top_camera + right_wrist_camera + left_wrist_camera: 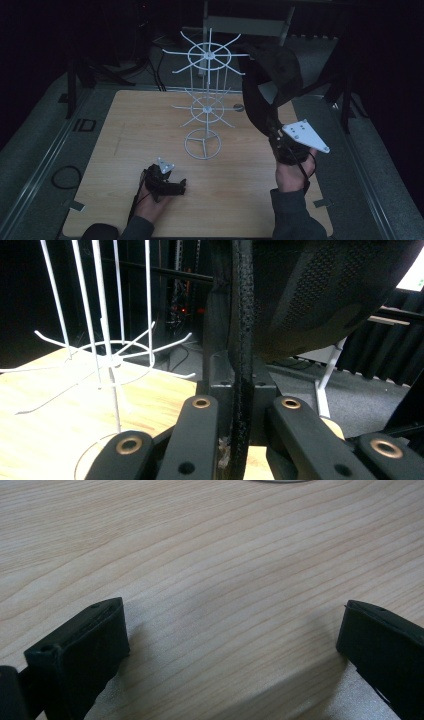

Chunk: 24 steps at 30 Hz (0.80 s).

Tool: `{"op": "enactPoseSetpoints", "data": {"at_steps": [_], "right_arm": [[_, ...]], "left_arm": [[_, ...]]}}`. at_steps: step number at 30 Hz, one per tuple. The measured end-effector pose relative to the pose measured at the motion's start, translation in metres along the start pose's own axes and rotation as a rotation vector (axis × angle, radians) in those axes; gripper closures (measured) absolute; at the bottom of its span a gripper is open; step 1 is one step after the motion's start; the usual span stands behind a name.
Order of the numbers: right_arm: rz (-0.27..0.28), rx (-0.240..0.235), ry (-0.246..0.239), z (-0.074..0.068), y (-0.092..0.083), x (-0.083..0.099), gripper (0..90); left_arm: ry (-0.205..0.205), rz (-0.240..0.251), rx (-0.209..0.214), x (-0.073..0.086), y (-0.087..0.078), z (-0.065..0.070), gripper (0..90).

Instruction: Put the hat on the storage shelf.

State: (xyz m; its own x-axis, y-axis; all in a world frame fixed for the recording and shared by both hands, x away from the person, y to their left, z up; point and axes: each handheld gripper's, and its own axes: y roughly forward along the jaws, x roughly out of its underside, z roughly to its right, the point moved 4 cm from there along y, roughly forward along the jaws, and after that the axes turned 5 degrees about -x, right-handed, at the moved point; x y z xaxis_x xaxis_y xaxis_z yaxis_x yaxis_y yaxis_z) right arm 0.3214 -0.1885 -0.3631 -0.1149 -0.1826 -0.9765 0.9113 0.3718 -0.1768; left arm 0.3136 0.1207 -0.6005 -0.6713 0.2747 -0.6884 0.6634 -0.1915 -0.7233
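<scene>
Resting on my pale wooden table point(125, 150) in a dark room, the left gripper point(167, 185) lies released; its own view adds wood grain between parted jaws. Centre: a white wire rack point(206, 100). Right gripper point(280, 137) clamps a black cap point(272, 75) beside the rack's upper tier.

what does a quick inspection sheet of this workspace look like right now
surface: light wooden table, dim lighting
job's things: black cap held up by its brim, beside the top tier of the white wire rack; not yet hung on a prong
clutter: nothing seen
grippers: right claw shut on the cap's brim, raised; left claw open, resting low over bare wood
cables: black cable trails from the right claw; a coil lies left of the table
surroundings: dark room, black stands, a pale frame behind the rack
</scene>
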Motion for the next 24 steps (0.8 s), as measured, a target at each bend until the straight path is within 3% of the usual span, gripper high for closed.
{"op": "enactPoseSetpoints", "data": {"at_steps": [24], "right_arm": [[-0.002, -0.004, -0.008, -0.01, 0.006, 0.004, 85.9]], "left_arm": [[-0.002, 0.0, 0.0, 0.0, 0.0, 0.0, 0.2]]}}
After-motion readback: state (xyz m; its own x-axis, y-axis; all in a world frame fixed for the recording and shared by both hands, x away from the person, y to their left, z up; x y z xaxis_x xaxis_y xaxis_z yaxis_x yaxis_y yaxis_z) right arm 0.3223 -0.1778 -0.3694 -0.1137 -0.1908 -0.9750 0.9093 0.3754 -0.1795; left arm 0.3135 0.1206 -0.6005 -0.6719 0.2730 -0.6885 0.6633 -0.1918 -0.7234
